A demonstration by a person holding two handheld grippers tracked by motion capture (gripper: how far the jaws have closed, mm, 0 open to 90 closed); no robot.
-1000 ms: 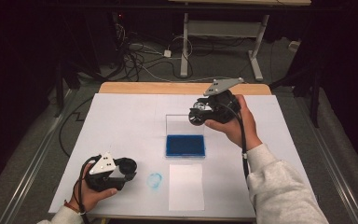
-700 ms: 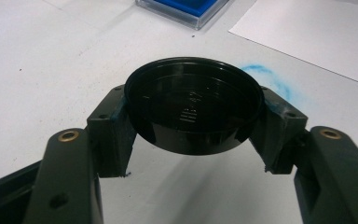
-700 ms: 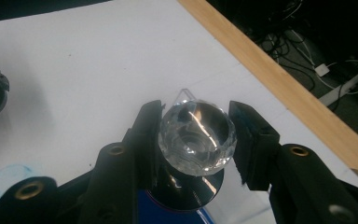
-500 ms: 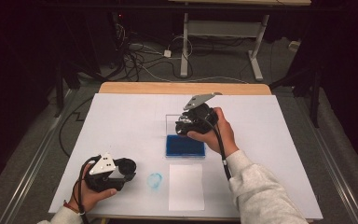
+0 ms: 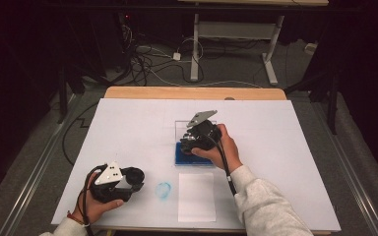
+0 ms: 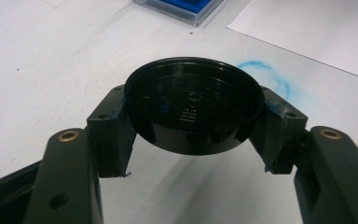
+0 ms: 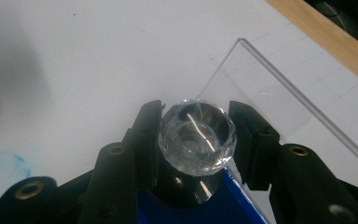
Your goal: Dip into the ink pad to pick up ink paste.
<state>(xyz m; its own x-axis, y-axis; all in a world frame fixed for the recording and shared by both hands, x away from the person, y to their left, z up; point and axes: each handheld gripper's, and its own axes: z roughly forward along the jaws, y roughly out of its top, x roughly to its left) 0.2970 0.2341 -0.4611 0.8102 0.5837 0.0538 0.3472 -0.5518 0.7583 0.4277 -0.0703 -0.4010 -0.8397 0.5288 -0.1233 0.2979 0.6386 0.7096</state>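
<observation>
Stamp [image 7: 196, 136] sits clamped in the right claw [image 7: 196, 140], over the ink pad [image 5: 193, 153].

A lab – paper-covered table [image 5: 128, 128], floor cables [image 5: 152, 64], dark surroundings.

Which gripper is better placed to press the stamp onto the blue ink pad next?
The right. The right gripper already clamps the clear-handled stamp directly over the blue ink pad. The left gripper sits at the table's near edge, its jaws shut on a black cap.
</observation>
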